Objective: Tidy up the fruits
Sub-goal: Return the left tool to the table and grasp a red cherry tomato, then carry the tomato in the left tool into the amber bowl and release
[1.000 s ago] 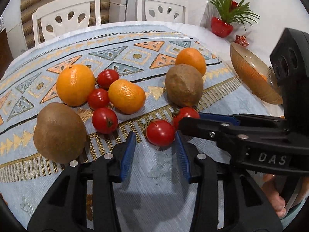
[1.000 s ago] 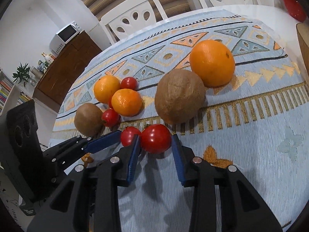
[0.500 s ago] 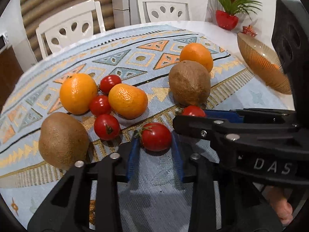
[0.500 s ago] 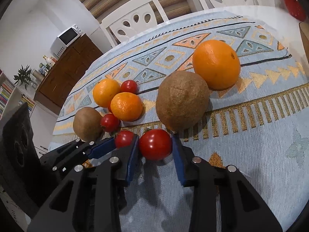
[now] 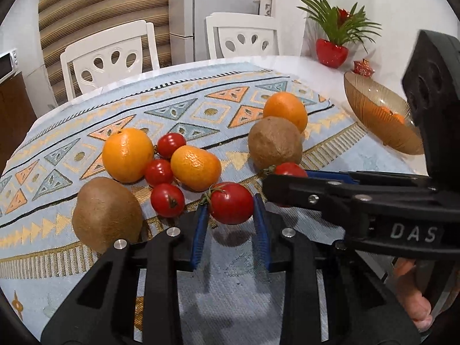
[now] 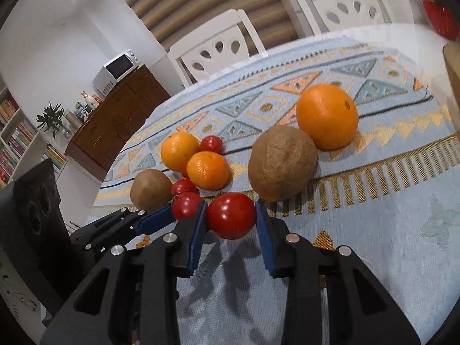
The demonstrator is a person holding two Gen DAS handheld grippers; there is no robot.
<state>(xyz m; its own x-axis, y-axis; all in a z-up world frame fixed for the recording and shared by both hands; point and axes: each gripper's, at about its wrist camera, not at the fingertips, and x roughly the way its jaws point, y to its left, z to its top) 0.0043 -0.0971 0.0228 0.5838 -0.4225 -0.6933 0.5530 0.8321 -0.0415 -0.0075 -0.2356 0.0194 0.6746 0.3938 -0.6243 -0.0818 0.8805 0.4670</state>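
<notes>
As seen from left wrist: left gripper (image 5: 230, 215) pinches a stemmed tomato (image 5: 231, 202) at its sides, on the tablecloth (image 5: 316, 247); bowl (image 5: 371, 115) well apart.
Handling: light, smooth, bruisable; hold gently at its widest part.
From right wrist: right gripper (image 6: 231, 224) pinches second tomato (image 6: 231, 215), beside kiwi (image 6: 281, 162).

A round desk (image 5: 293, 66) is covered with a pale blue cloth (image 5: 178, 109) woven with orange and blue triangles and gold bands. Two white chairs (image 5: 109, 54) with oval cut-outs stand at its far side. Behind them are a ribbed tan wall (image 5: 100, 3) and a white refrigerator (image 5: 218, 8). At far right a green plant in a red pot (image 5: 332, 50) sits on the desk. Off to the left, a white microwave (image 6: 119, 70) rests on a dark wooden cabinet (image 6: 115, 120), beside bookshelves (image 6: 14, 138).
</notes>
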